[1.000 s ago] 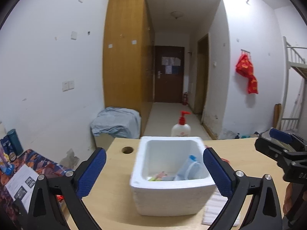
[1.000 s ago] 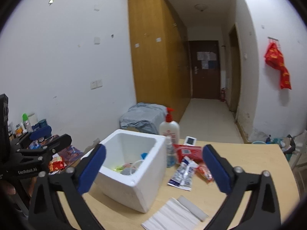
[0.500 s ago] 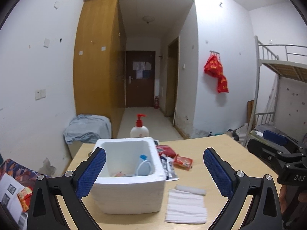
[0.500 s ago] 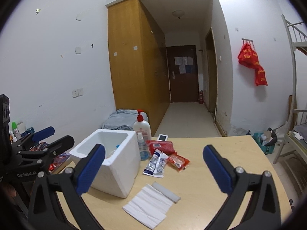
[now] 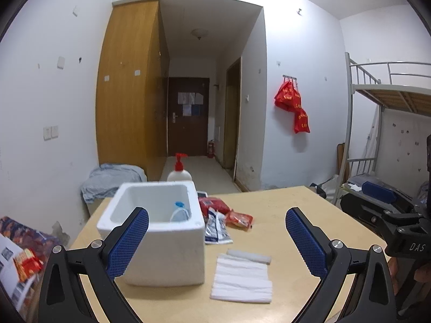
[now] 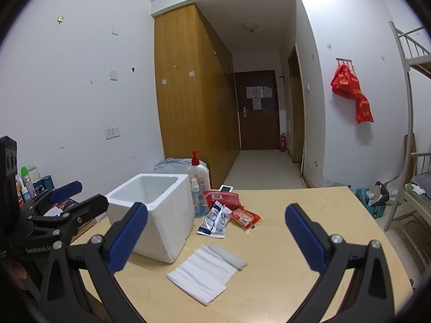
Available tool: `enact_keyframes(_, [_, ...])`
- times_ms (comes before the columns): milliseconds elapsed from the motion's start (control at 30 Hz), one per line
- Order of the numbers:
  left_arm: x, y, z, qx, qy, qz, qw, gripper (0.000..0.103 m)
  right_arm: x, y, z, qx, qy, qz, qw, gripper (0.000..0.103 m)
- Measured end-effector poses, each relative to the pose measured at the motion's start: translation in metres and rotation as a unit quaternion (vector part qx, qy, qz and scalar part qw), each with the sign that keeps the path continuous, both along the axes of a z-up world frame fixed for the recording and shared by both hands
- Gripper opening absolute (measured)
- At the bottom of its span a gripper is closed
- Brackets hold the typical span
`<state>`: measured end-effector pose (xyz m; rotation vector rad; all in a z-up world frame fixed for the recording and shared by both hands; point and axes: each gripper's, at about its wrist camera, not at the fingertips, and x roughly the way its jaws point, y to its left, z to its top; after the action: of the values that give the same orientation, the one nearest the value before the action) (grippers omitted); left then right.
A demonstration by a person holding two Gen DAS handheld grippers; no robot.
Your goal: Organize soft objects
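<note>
A white foam box (image 5: 161,231) (image 6: 153,215) stands on the wooden table (image 5: 282,210), with a blue-capped item (image 5: 179,212) inside. Right of it lie a folded white cloth (image 5: 242,277) (image 6: 202,274) and a small white roll (image 5: 249,255) (image 6: 227,255). Farther back lie a silver packet (image 5: 215,226) (image 6: 215,218) and red packets (image 5: 238,219) (image 6: 245,218). My left gripper (image 5: 216,214) hovers open and holds nothing, near the box's front. My right gripper (image 6: 215,208) is open too, above the cloth. Each shows at the edge of the other's view: the right gripper (image 5: 369,202) and the left gripper (image 6: 80,196).
A red-capped pump bottle (image 6: 198,172), a small spray bottle (image 6: 198,199) and a white device (image 6: 226,188) stand behind the box. Bottles crowd a shelf (image 6: 27,185) at the left. A bunk bed (image 5: 390,94) stands to the right, a grey bundle (image 5: 113,177) beyond the table.
Both grippers have pulled back and swung right, so the box sits lower left and the cloth, roll and packets show. Both stay open.
</note>
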<state>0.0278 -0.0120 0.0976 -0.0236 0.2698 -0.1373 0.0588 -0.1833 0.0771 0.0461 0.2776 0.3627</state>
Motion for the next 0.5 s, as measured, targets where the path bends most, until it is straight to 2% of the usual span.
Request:
enact_keyframes(367, [-0.018,-0.008,-0.038,-0.009,-0.012,0.0,0.9999,0.102,-0.023,0.0,-0.028,-0.007,0.003,0.006,1.0,0.103])
enact_keyframes(500, [-0.026,-0.012,-0.047,0.0,-0.028,-0.001,0.9996,0.102,-0.028,-0.002,-0.038,-0.012,0.004,0.004,1.0,0.103])
